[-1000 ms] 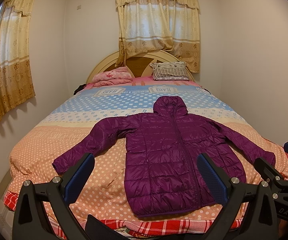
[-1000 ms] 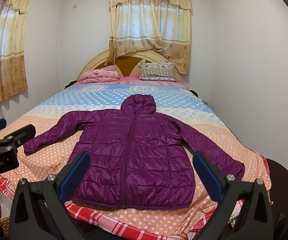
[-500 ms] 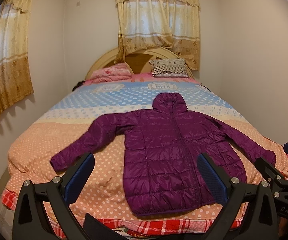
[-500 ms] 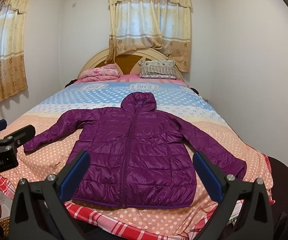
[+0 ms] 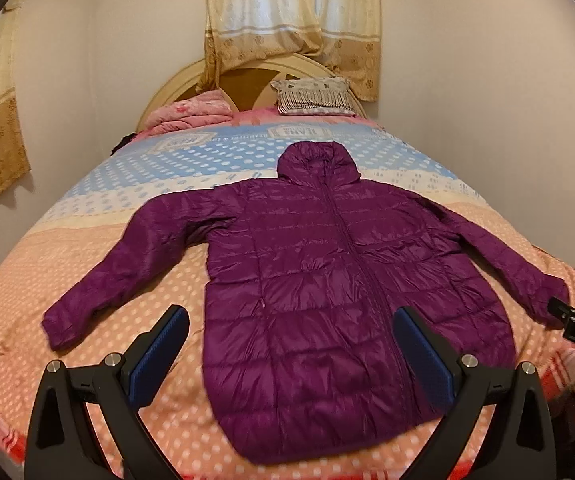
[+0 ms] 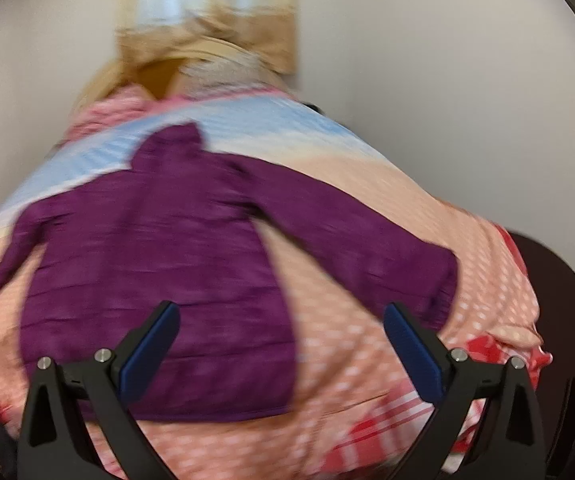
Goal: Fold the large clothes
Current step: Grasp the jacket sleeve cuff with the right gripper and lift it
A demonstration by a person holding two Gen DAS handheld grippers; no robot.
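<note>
Two claws hang over the foot of the bed (image 5: 99, 216), both with their blue pads spread wide and nothing between them. The left claw (image 5: 287, 354) sits above the hem of the purple jacket (image 5: 327, 280), which lies flat and zipped on the dotted bedspread, sleeves out, hood toward the pillows (image 5: 313, 96). The right claw (image 6: 281, 354) shows at the left view's edge with "DAS" in white letters. Its own view is blurred; the jacket (image 6: 147, 280) lies left of it.
</note>
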